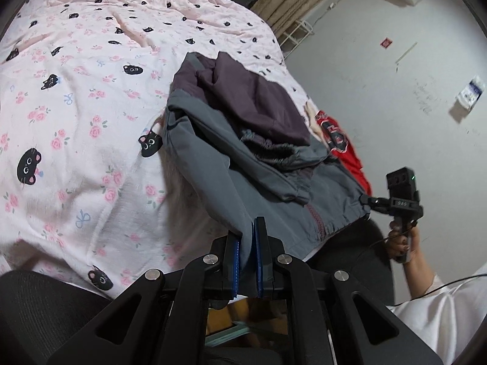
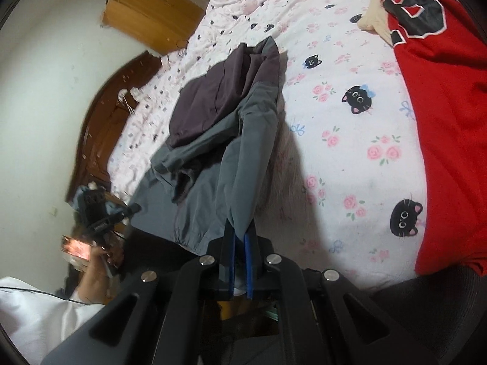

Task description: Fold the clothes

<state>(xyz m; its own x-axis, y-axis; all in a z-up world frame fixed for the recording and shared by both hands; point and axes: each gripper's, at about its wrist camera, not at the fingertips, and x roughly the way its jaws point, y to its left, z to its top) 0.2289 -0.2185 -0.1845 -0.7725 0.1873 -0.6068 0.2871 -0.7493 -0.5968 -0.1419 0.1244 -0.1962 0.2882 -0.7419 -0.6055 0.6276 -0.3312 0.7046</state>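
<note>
Blue-padded fingers of the left gripper [image 1: 251, 231] sit closest to the lens, pressed together on a fold of the grey jacket [image 1: 243, 152], whose hem corner is pinched between the pads. From there the jacket runs up and away over the bed [image 1: 76, 106], its darker purple part bunched on top and a gathered cuff lying loose across the middle. Further right, the hem stretches toward the right gripper [image 1: 369, 202], which in this view grips the opposite hem corner near a cord stopper, with the person's hand [image 1: 401, 243] wrapped round its handle. Beyond the jacket lies a red shirt [image 1: 344, 149], just beside it on the sheet.

From the right wrist, the left gripper shows small at the left edge, at the far hem corner. In the middle, the right gripper [image 2: 240, 237] is clamped shut on grey cloth. At the right the red shirt spreads wide, apart from the jacket.

Judging by both hem corners being held and the cloth hanging off the bed's edge, the step in hand is lifting the hem for a fold. Next, both corners likely need carrying together toward the collar end, kept level so the loose sleeve does not drag out.
</note>
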